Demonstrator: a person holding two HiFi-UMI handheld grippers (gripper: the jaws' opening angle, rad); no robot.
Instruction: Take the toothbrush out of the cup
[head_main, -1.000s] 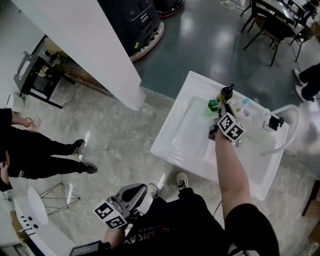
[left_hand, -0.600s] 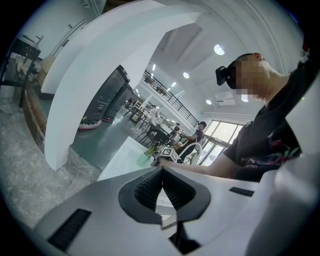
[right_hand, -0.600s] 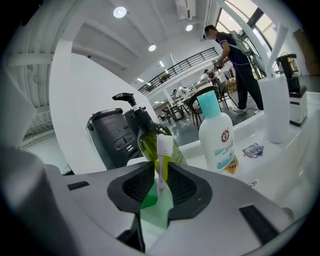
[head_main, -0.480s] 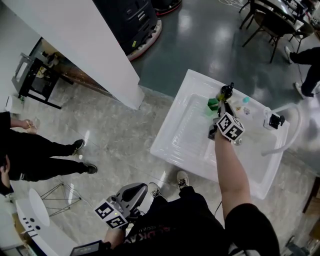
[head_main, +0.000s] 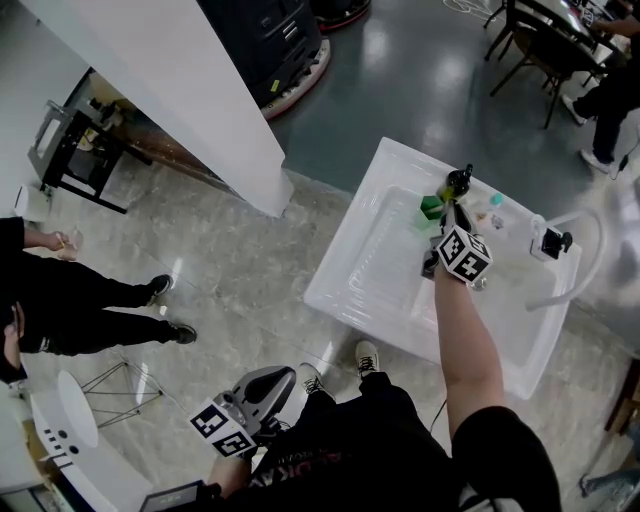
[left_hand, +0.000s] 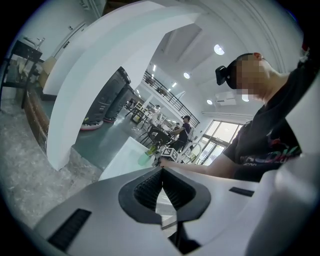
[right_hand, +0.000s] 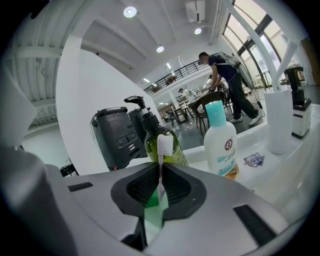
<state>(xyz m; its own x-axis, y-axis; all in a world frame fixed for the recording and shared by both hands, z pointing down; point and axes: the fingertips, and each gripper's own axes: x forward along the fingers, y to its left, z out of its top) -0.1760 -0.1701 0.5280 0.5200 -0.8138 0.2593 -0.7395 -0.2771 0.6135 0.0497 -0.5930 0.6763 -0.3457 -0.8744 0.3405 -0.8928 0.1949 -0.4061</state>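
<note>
Toothbrush upright in the right claw, cup directly beneath

The right claw (right_hand: 160, 176) is pinched on the neck of the white toothbrush (right_hand: 162, 149). Its long axis stands upright, with the bristle head above the pads and the lower handle down in the green cup (right_hand: 151, 209) right under the jaws. The cup stands at the far side of the white sink (head_main: 365, 255), near an olive pump bottle (right_hand: 176, 148) and a teal-capped white bottle (right_hand: 220, 145). The way out looks to be straight up along the handle; a sideways pull could tip the cup. The left claw (left_hand: 161, 187) is pressed together on nothing, low by the person's body, well apart from the sink.
</note>
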